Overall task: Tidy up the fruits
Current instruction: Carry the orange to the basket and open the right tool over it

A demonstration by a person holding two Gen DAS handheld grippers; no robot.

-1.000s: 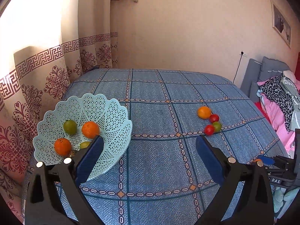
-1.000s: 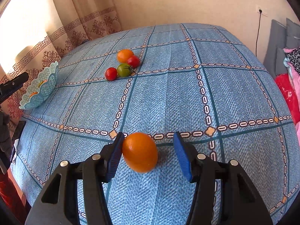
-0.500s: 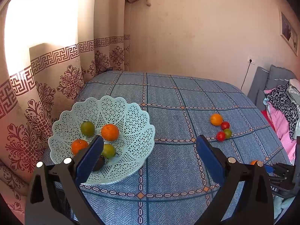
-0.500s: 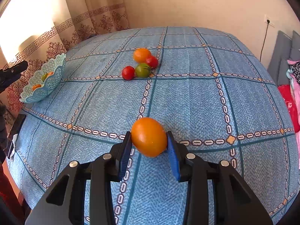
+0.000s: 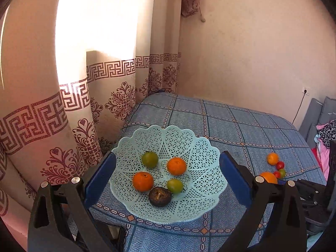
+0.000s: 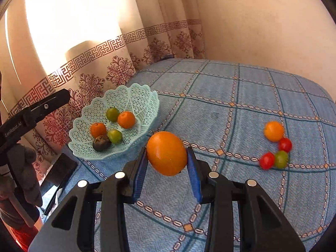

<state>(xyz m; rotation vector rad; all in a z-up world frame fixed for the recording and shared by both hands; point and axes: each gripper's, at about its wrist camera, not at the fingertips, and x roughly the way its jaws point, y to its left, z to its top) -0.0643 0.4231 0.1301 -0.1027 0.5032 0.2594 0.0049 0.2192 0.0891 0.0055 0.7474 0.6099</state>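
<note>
My right gripper (image 6: 166,163) is shut on a large orange (image 6: 167,153), held above the blue checked bedspread just right of a pale green lattice basket (image 6: 134,96). In the basket (image 5: 201,153) lie two oranges, two green fruits and a dark fruit (image 5: 159,196). My left gripper (image 5: 168,180) is open, its blue pads on either side of the basket, touching nothing. Loose on the bedspread sit a small orange (image 6: 273,131), two red tomatoes (image 6: 266,160) and a green tomato (image 6: 281,159). The held orange (image 5: 268,177) shows at the right in the left wrist view.
Patterned curtains (image 5: 63,105) hang close behind the basket at the bed's left edge. A gloved hand (image 6: 23,174) holds the left gripper's handle. A wall (image 5: 252,52) runs along the far side of the bed (image 6: 252,96). Clothes and grey cushions (image 5: 325,126) lie at the right.
My right gripper closed on the large orange, lifted it and carried it left toward the basket. My left gripper swung left so the basket now sits between its open fingers.
</note>
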